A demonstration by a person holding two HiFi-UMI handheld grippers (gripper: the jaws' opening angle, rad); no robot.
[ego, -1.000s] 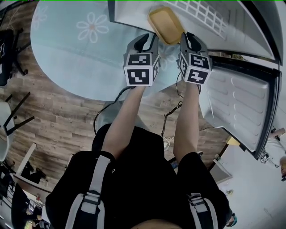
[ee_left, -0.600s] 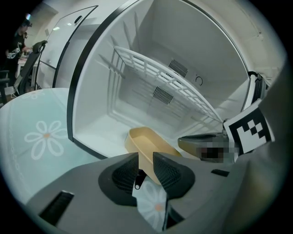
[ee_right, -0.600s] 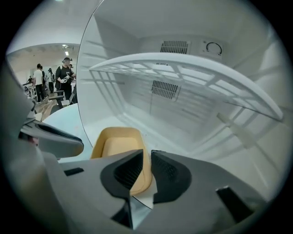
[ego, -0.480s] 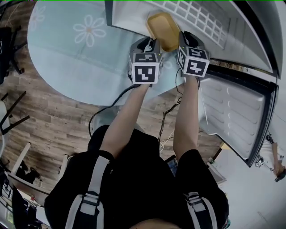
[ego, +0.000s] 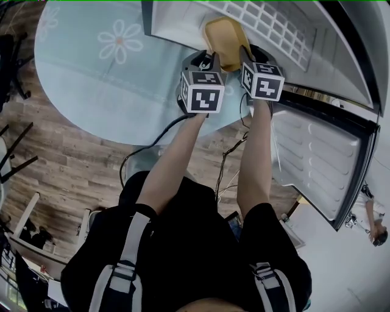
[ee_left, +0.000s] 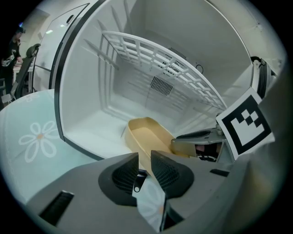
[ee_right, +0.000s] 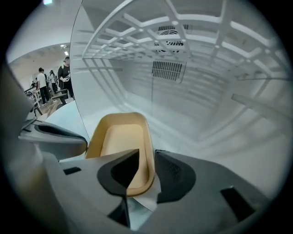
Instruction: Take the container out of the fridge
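Observation:
An empty tan container (ego: 225, 33) lies on the floor of the open white fridge (ego: 183, 18). My left gripper (ego: 207, 60) is at its near left corner. In the left gripper view the jaws (ee_left: 144, 167) have just been closing, and the container (ee_left: 146, 135) wall shows in the narrow gap at their tips; I see no firm press. My right gripper (ego: 247, 55) is at the near right side. Its jaws (ee_right: 147, 171) have just been opening and straddle the container (ee_right: 121, 141) wall, one pad inside and one outside, not touching it.
A white wire shelf (ee_left: 155, 59) spans the fridge above the container. The fridge door (ego: 323, 152) hangs open to the right. A pale blue rug with daisies (ego: 119, 39) covers the wood floor (ego: 67, 164) in front. Cables (ego: 228, 158) trail below my arms. People (ee_right: 50, 80) stand far off.
Both grippers have moved forward and down to the container's near end. The left one now sits at the near left corner, the right one beside the right wall.

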